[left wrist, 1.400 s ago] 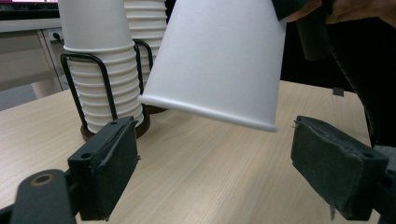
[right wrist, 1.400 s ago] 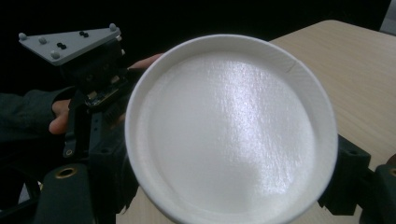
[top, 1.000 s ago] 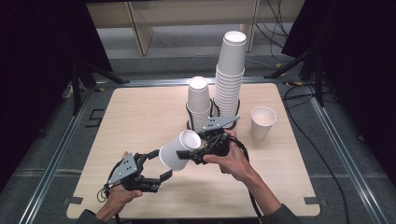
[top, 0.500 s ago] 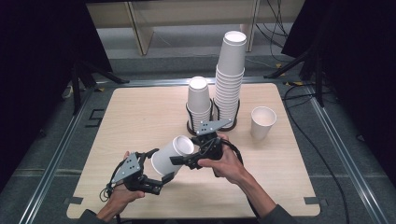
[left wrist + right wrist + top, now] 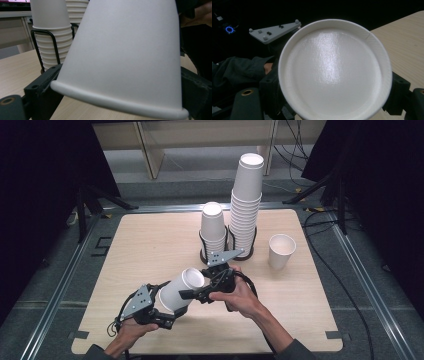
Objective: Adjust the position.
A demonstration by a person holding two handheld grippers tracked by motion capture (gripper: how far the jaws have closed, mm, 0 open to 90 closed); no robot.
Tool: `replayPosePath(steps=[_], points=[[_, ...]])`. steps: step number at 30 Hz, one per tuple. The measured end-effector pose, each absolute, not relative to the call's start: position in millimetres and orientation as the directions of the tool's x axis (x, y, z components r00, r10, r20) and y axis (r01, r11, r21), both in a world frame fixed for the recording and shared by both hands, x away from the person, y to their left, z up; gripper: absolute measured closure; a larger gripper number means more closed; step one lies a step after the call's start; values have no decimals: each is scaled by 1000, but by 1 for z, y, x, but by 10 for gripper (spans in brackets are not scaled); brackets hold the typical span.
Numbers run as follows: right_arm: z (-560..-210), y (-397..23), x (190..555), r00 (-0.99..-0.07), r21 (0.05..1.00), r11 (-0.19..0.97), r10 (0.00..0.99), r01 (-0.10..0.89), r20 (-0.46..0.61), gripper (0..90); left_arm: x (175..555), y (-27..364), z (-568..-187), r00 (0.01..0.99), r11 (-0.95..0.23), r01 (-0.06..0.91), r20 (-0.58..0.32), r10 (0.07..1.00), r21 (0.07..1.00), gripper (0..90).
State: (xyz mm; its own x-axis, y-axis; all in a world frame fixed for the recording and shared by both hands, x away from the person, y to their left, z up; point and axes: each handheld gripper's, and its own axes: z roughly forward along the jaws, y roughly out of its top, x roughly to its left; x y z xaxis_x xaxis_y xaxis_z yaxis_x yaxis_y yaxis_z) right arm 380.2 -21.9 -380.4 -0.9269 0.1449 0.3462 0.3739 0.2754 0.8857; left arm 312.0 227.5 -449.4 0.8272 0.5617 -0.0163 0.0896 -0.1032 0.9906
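While the white paper cup (image 5: 179,289) lies tilted above the tabletop's (image 5: 150,245) near edge, the left gripper (image 5: 162,312) brackets its base, jaws just closing, contact hard to judge. The right gripper (image 5: 192,295) clamps the rim. Behind stand two cup stacks (image 5: 245,205) in wire holders, beside a lone cup (image 5: 281,251).

Bright table, dark surroundings, glare inside cup (image 5: 334,70)
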Motion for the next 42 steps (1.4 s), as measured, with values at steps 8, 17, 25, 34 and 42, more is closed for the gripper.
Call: replayPosePath(steps=[8,17,25,34,42], points=[[-383,-24,382,-915,868,290,150,403,374,215,313,228,-447,838,-147,111,-13,546,983,106],[-372,-36,382,-952,867,399,184,299,244,170,311,226,-450,845,-300,110,70,530,948,118],[-371,-32,375,-978,794,571,146,208,151,160,307,221,-451,872,-407,88,127,472,909,123],[-378,-23,367,-986,722,672,101,168,135,178,305,219,-451,902,-477,83,137,409,875,123],[-389,-14,363,-986,674,721,85,162,145,189,305,220,-450,908,-484,73,142,394,872,123]])
